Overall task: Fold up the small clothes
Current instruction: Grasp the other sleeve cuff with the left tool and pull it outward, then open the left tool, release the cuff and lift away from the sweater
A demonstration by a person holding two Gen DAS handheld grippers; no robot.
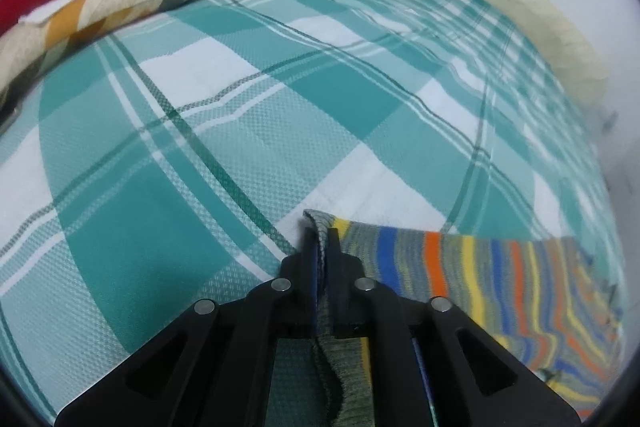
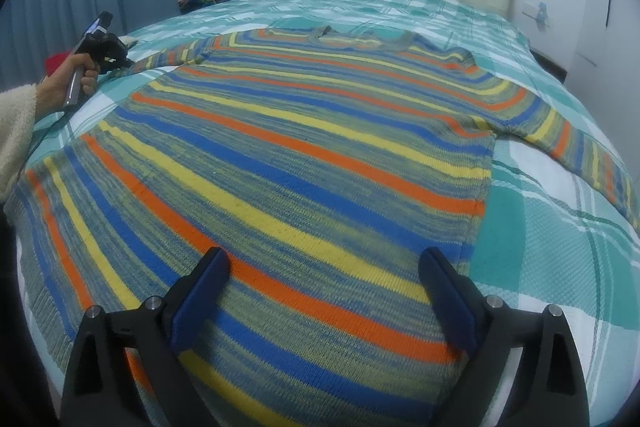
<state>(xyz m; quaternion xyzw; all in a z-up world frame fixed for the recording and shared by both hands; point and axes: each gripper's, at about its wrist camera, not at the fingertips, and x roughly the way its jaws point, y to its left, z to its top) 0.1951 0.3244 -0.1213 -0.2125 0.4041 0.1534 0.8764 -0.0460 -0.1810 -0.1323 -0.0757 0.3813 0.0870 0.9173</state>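
A striped sweater (image 2: 304,163) lies flat on a teal plaid bedsheet (image 2: 552,211) — left gripper (image 1: 322,243) clamped on its sleeve cuff, right gripper (image 2: 324,267) spread wide above the hem; no legible writing.

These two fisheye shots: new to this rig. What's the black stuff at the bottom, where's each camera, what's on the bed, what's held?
No robot here: a person holds a two-finger gripper in each hand, each with a camera looking along its fingers. The black parts at the bottom are those fingers.

In the left wrist view, the left gripper is shut on a sleeve cuff of the striped sweater.

In the right wrist view, the right gripper hangs open over the sweater's lower body, holding nothing. The sweater lies spread flat on the green checked bedspread. At far left, the person's left hand holds the other gripper.
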